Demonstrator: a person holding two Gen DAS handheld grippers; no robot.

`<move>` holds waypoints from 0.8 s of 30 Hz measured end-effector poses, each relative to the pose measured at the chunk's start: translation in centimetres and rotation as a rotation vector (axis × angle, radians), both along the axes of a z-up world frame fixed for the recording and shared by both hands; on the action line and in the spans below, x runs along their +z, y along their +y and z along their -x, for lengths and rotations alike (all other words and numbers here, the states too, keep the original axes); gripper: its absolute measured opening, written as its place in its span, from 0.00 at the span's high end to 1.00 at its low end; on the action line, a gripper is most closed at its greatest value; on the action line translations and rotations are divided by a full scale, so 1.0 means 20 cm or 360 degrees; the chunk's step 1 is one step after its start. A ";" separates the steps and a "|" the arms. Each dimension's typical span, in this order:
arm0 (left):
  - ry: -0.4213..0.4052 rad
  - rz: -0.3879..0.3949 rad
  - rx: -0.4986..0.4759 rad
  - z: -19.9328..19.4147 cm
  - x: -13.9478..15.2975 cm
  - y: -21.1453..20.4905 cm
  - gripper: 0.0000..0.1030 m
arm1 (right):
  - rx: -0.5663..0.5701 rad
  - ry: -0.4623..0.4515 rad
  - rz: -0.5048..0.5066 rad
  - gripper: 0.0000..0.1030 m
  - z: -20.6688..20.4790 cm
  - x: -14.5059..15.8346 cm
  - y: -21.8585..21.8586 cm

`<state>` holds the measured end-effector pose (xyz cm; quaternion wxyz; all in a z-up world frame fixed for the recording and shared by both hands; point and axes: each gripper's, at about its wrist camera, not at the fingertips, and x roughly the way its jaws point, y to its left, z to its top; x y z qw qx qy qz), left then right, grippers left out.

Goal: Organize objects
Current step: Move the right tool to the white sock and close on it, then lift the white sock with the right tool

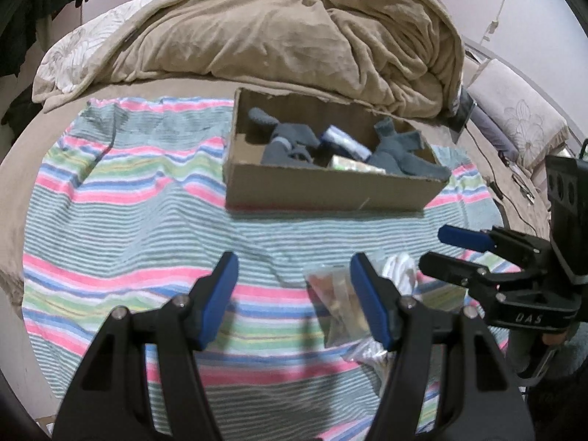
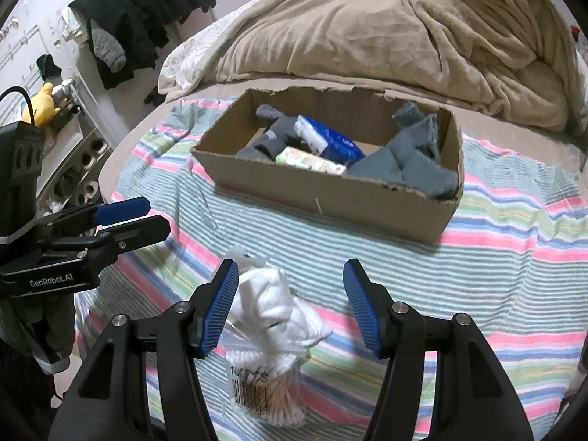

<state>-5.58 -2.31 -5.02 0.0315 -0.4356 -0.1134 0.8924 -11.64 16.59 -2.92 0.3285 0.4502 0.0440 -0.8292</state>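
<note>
An open cardboard box [image 1: 330, 187] [image 2: 330, 194] stands on a striped towel [image 1: 128, 228] [image 2: 496, 275]. It holds grey socks [image 1: 290, 143] [image 2: 411, 161], a blue and white pack [image 2: 330, 139] and a greenish pack [image 2: 312, 160]. In front of it lie a clear bag of cotton swabs [image 2: 264, 386] [image 1: 334, 294] and a white bundle [image 2: 272, 301] [image 1: 398, 268]. My left gripper [image 1: 294, 286] is open above the towel, and the clear bag lies beside its right finger. My right gripper [image 2: 290, 294] is open over the white bundle, whose edge is next to the left pad [image 2: 220, 305].
A crumpled beige blanket [image 1: 294, 36] [image 2: 422, 29] is heaped behind the box. Pillows [image 1: 514, 121] and cables [image 1: 492, 183] lie to the right. Dark clothes [image 2: 139, 11] hang on the left wall above a shelf with a yellow plush toy [image 2: 42, 104].
</note>
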 end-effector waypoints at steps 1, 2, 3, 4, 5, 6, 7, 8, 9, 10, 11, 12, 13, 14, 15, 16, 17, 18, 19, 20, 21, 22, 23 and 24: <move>-0.0006 -0.0001 -0.0004 0.00 -0.01 0.01 0.37 | -0.0002 -0.0005 -0.0003 0.39 -0.01 -0.01 0.00; -0.0010 0.0000 -0.0005 0.00 -0.01 0.01 0.37 | -0.0001 -0.0015 -0.0004 0.39 -0.01 -0.02 0.00; -0.0015 0.0000 -0.0007 0.00 -0.02 0.02 0.37 | 0.0002 -0.0022 -0.0003 0.39 -0.02 -0.03 -0.01; -0.0022 0.0000 -0.0009 0.00 -0.03 0.03 0.37 | 0.0007 -0.0029 -0.0003 0.39 -0.03 -0.04 -0.01; -0.0031 0.0001 -0.0019 -0.01 -0.04 0.04 0.37 | 0.0015 -0.0035 -0.0002 0.39 -0.04 -0.04 -0.01; -0.0037 0.0003 -0.0026 -0.01 -0.05 0.05 0.37 | 0.0027 -0.0045 0.0001 0.39 -0.05 -0.05 -0.02; -0.0047 0.0004 -0.0035 -0.01 -0.06 0.06 0.37 | 0.0035 -0.0050 0.0004 0.39 -0.06 -0.06 -0.02; -0.0055 0.0005 -0.0042 -0.02 -0.07 0.07 0.37 | 0.0048 -0.0057 0.0008 0.39 -0.07 -0.07 -0.03; -0.0062 0.0005 -0.0045 -0.02 -0.08 0.08 0.37 | 0.0057 -0.0063 0.0009 0.39 -0.08 -0.07 -0.03; -0.0070 0.0005 -0.0047 -0.03 -0.08 0.08 0.37 | 0.0061 -0.0065 0.0005 0.39 -0.08 -0.08 -0.04; -0.0078 0.0005 -0.0050 -0.03 -0.09 0.09 0.37 | 0.0064 -0.0068 0.0000 0.39 -0.08 -0.09 -0.04; -0.0083 0.0005 -0.0052 -0.03 -0.10 0.09 0.37 | 0.0066 -0.0075 0.0000 0.39 -0.08 -0.10 -0.04; -0.0089 0.0004 -0.0053 -0.03 -0.10 0.10 0.37 | 0.0067 -0.0082 0.0000 0.39 -0.08 -0.11 -0.04; -0.0093 0.0003 -0.0055 -0.03 -0.11 0.10 0.37 | 0.0069 -0.0088 0.0003 0.39 -0.07 -0.11 -0.05; -0.0097 0.0003 -0.0057 -0.03 -0.11 0.10 0.37 | 0.0081 -0.0097 0.0010 0.39 -0.07 -0.13 -0.05; -0.0104 0.0005 -0.0060 -0.03 -0.11 0.11 0.37 | 0.0090 -0.0101 0.0015 0.39 -0.07 -0.13 -0.05; -0.0108 0.0006 -0.0063 -0.03 -0.12 0.11 0.37 | 0.0099 -0.0105 0.0018 0.39 -0.07 -0.14 -0.06; -0.0112 0.0008 -0.0066 -0.03 -0.12 0.12 0.37 | 0.0103 -0.0110 0.0024 0.39 -0.06 -0.15 -0.06; -0.0114 0.0011 -0.0069 -0.02 -0.12 0.12 0.37 | 0.0103 -0.0117 0.0030 0.39 -0.06 -0.16 -0.06; -0.0116 0.0016 -0.0071 -0.02 -0.12 0.13 0.37 | 0.0104 -0.0126 0.0036 0.40 -0.05 -0.17 -0.06; -0.0120 0.0017 -0.0073 -0.02 -0.13 0.13 0.37 | 0.0099 -0.0130 0.0032 0.41 -0.05 -0.19 -0.06; -0.0125 0.0019 -0.0075 -0.02 -0.13 0.14 0.37 | 0.0100 -0.0131 0.0031 0.43 -0.05 -0.19 -0.06; -0.0130 0.0022 -0.0076 -0.02 -0.14 0.14 0.37 | 0.0109 -0.0131 0.0031 0.44 -0.04 -0.20 -0.07; -0.0135 0.0022 -0.0078 -0.02 -0.14 0.14 0.37 | 0.0119 -0.0126 0.0033 0.45 -0.05 -0.21 -0.08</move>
